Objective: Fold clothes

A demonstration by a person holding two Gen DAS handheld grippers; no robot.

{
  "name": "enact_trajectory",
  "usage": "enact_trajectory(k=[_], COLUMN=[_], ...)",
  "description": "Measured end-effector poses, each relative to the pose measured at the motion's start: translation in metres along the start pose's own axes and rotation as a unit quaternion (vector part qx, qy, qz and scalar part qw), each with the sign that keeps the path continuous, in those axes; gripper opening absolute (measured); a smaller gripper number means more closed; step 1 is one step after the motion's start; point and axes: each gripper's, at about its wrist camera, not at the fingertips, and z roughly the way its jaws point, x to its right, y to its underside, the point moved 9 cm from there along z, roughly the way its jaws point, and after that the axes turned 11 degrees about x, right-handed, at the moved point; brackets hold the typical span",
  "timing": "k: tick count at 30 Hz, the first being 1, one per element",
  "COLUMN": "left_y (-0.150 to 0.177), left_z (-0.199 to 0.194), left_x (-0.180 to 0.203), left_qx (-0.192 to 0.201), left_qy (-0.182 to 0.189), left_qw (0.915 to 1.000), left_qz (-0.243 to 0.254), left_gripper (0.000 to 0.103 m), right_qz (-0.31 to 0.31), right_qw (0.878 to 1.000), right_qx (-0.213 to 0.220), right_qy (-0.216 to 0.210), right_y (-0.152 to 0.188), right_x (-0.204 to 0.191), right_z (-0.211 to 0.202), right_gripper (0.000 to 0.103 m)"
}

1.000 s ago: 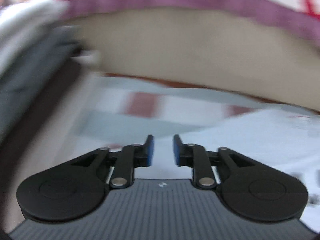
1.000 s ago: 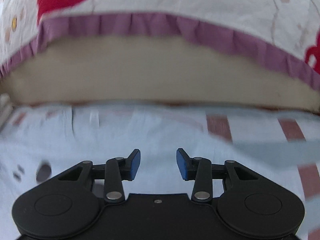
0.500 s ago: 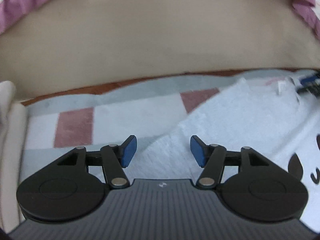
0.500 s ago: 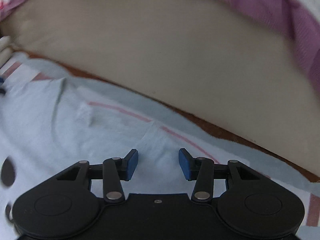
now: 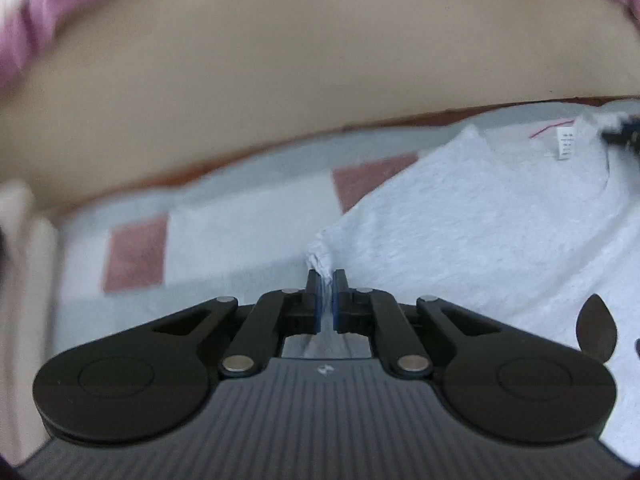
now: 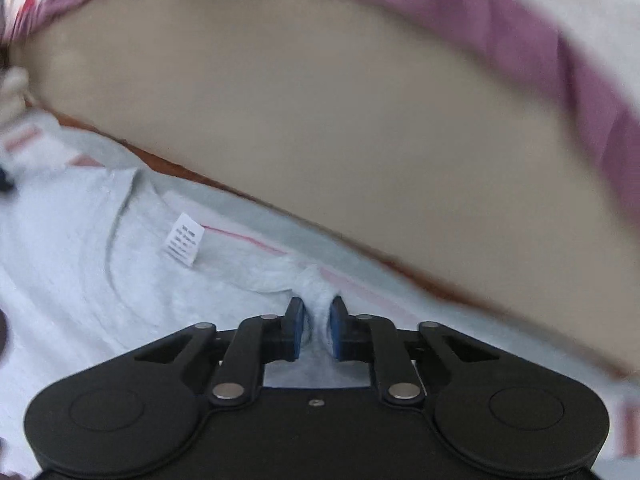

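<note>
A pale grey T-shirt [image 5: 480, 224] lies flat on a checked sheet, collar and white neck label [image 5: 563, 143] towards the far side, dark print at the right. My left gripper [image 5: 326, 280] is shut on a pinch of the shirt's left shoulder edge. In the right wrist view the same shirt [image 6: 80, 272] shows its collar and label [image 6: 184, 245]. My right gripper [image 6: 317, 312] is shut on a bunched fold of the shirt's right shoulder edge.
The checked sheet [image 5: 224, 236] of white, grey and red squares covers the surface. A tall beige mattress side [image 5: 320, 64] with a purple frilled cover [image 6: 520, 28] rises just beyond the shirt. The other gripper's dark tip [image 5: 624, 132] shows at far right.
Both grippers were open above the shirt's shoulders half a second ago. Both have moved in and closed on the fabric at the shoulder edges.
</note>
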Motion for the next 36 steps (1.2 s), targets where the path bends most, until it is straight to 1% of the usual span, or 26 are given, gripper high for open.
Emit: enact_trajectory(k=[2,4,5,7,8,9,10,11,12,13,14,15,16,17,18,20,23,25,26,27,29,31,32,33,34,36], left_y=[-0.016,-0.027,-0.030,-0.023,-0.017,-0.008,0.002,0.010,0.017,0.016,0.012,0.008,0.001,-0.007,-0.013,-0.022,-0.030,-0.031,-0.030,-0.028,-0.022,-0.014,-0.010,-0.007,-0.004,-0.001], left_z=[-0.010,-0.015,-0.016,-0.005,0.002,0.010,0.017,0.021,0.025,0.022,0.018,0.013,0.010,0.004,0.000,-0.011,-0.033,-0.049,-0.057,-0.063,-0.074,-0.085,-0.090,-0.093,-0.095,-0.100], left_x=[-0.001,-0.007,-0.011,-0.013,-0.014,-0.015,-0.016,-0.020,-0.025,-0.028,-0.031,-0.034,-0.031,-0.024,-0.017,0.004,0.043,0.072,0.090,0.104,0.131,0.152,0.160,0.166,0.170,0.179], left_qx=[0.049,0.081,0.092,0.083,0.073,0.056,0.038,0.017,-0.005,-0.004,0.006,0.015,0.032,0.052,0.066,0.076,0.079,0.077,0.075,0.073,0.065,0.053,0.046,0.037,0.026,0.010], left_qy=[-0.040,-0.071,-0.081,-0.098,-0.106,-0.115,-0.124,-0.140,-0.159,-0.158,-0.152,-0.145,-0.118,-0.085,-0.062,-0.035,0.007,0.049,0.069,0.089,0.124,0.146,0.155,0.159,0.162,0.168], left_qw=[0.9977,0.9940,0.9924,0.9917,0.9916,0.9916,0.9913,0.9896,0.9866,0.9870,0.9883,0.9893,0.9920,0.9937,0.9941,0.9959,0.9968,0.9957,0.9946,0.9930,0.9895,0.9871,0.9862,0.9859,0.9858,0.9852], left_qz=[0.022,0.018,0.011,0.010,0.012,0.016,0.021,0.028,0.036,0.026,0.009,-0.007,-0.030,-0.052,-0.059,-0.036,0.000,0.013,0.020,0.026,0.036,0.038,0.038,0.036,0.034,0.030], left_gripper=[0.004,0.005,0.005,0.006,0.010,0.012,0.012,0.014,0.022,0.027,0.037,0.046,0.048,0.048,0.048,0.048,0.045,0.045,0.045,0.043,0.041,0.040,0.040,0.040,0.040,0.040], right_qz=[-0.004,0.007,0.012,0.010,0.009,0.011,0.016,0.022,0.034,0.049,0.066,0.089,0.118,0.148,0.178,0.238,0.327,0.367,0.376,0.374,0.368,0.377,0.384,0.383,0.369,0.309], right_qw=[0.999,0.997,0.996,0.996,0.996,0.995,0.995,0.995,0.994,0.992,0.990,0.989,0.986,0.982,0.978,0.965,0.938,0.921,0.917,0.916,0.910,0.903,0.901,0.902,0.908,0.930], right_qx=[0.036,0.065,0.067,0.061,0.055,0.045,0.028,0.008,-0.010,-0.022,-0.023,-0.016,-0.017,-0.023,-0.028,-0.045,-0.072,-0.100,-0.111,-0.116,-0.138,-0.132,-0.131,-0.141,-0.150,-0.150], right_qy=[0.026,0.045,0.049,0.062,0.072,0.084,0.096,0.102,0.106,0.113,0.119,0.120,0.117,0.112,0.106,0.100,0.093,0.082,0.077,0.083,0.129,0.156,0.157,0.144,0.131,0.133], right_y=[-0.014,-0.027,-0.030,-0.031,-0.029,-0.026,-0.021,-0.016,-0.012,-0.011,-0.011,-0.013,-0.012,-0.009,-0.006,0.008,0.031,0.051,0.063,0.075,0.095,0.104,0.106,0.108,0.111,0.117], right_x=[0.003,0.008,0.010,0.011,0.011,0.011,0.011,0.010,0.011,0.014,0.017,0.023,0.029,0.037,0.044,0.062,0.090,0.104,0.108,0.112,0.133,0.160,0.169,0.173,0.174,0.176], right_z=[-0.009,-0.014,-0.013,-0.005,0.000,0.005,0.011,0.017,0.019,0.017,0.011,0.001,-0.012,-0.027,-0.041,-0.082,-0.151,-0.190,-0.208,-0.224,-0.237,-0.246,-0.243,-0.232,-0.224,-0.215], right_gripper=[0.013,0.013,0.013,0.013,0.013,0.013,0.017,0.026,0.039,0.046,0.048,0.057,0.061,0.061,0.061,0.061,0.062,0.062,0.062,0.062,0.062,0.062,0.062,0.062,0.062,0.062])
